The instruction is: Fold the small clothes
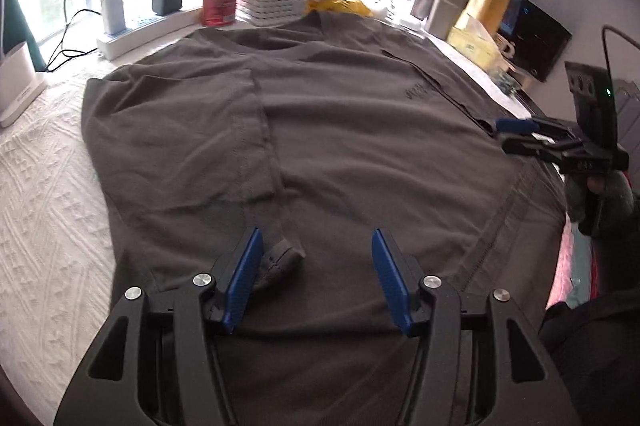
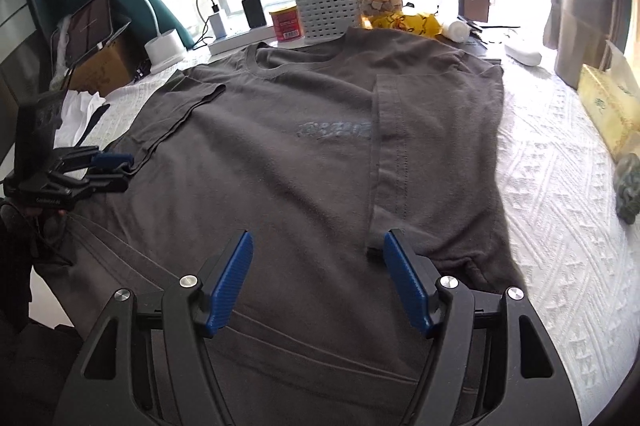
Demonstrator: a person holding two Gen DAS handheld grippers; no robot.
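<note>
A dark grey T-shirt (image 1: 360,146) (image 2: 280,166) lies flat on a white textured cover, collar at the far side, both sleeves folded in over the body. My left gripper (image 1: 316,232) is open just above the shirt's near part. The bunched lower end of the left fold (image 1: 282,262) lies between its blue pads, beside the left one and not pinched. My right gripper (image 2: 318,234) is open too, its right pad next to the lower end of the right fold (image 2: 374,248). Each gripper also shows in the other's view, the right gripper (image 1: 502,135) and the left gripper (image 2: 129,170), each at a side edge of the shirt.
Behind the collar stand a white slotted basket (image 2: 326,6), a red can (image 2: 286,24), chargers on a white power strip (image 1: 132,34) and yellow bags (image 2: 404,20). A steel tumbler (image 1: 448,4) and a yellow tissue box (image 2: 608,102) are at the right. A white lamp (image 2: 164,46) and a tablet (image 2: 90,22) are at the left.
</note>
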